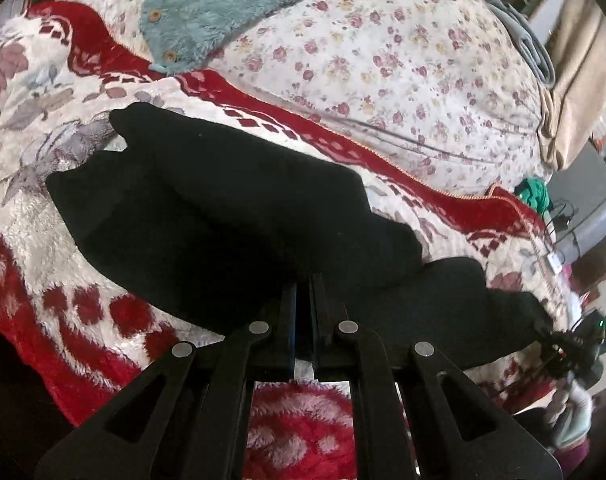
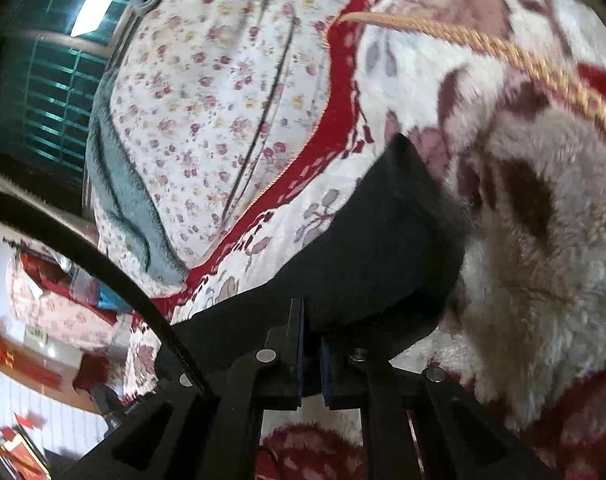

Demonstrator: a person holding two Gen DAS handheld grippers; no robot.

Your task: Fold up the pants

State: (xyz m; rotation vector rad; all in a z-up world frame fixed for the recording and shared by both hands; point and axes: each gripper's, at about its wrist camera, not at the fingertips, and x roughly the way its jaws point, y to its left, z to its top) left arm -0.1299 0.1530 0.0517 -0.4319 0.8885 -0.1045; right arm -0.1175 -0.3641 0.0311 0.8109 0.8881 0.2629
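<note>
The left gripper point(image 1: 302, 280) has its fingers closed on the near edge of the black fabric pants point(image 1: 231, 208); the right gripper point(image 2: 311, 312) likewise pinches the pants point(image 2: 363, 264) between closed fingers. The pants lie partly folded on a plush red-and-white flower-patterned blanket point(image 1: 35, 216) on the bed. Beyond it spreads a white quilt with small pink flowers point(image 1: 403, 64), with a fuzzy teal buttoned garment point(image 1: 223, 12) farthest
</note>
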